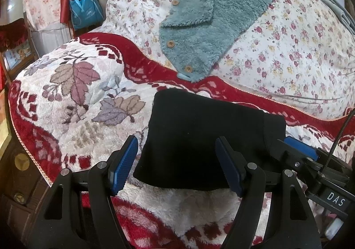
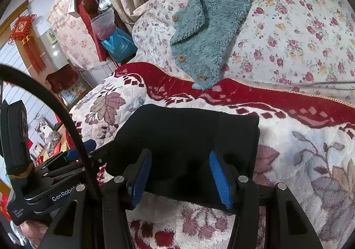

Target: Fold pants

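Observation:
The black pants (image 1: 199, 138) lie folded into a compact rectangle on a red and white leaf-patterned blanket (image 1: 77, 104). My left gripper (image 1: 176, 140) hovers over their near left part, jaws wide open, nothing pinched between the blue pads (image 1: 124, 164). My right gripper (image 2: 179, 153) hangs open over the near middle of the pants (image 2: 188, 138), pads clear of the cloth. Each gripper shows in the other's view: the right gripper (image 1: 299, 149) by the pants' right edge, the left gripper (image 2: 82, 149) by their left edge.
A teal fleece garment (image 1: 213, 18) with wooden buttons lies on a floral quilt (image 1: 288, 49) behind the blanket. A blue bag (image 1: 85, 13), a clear bag and a curtain stand at the bed's far left. A black cable (image 2: 55, 104) arcs across the right wrist view.

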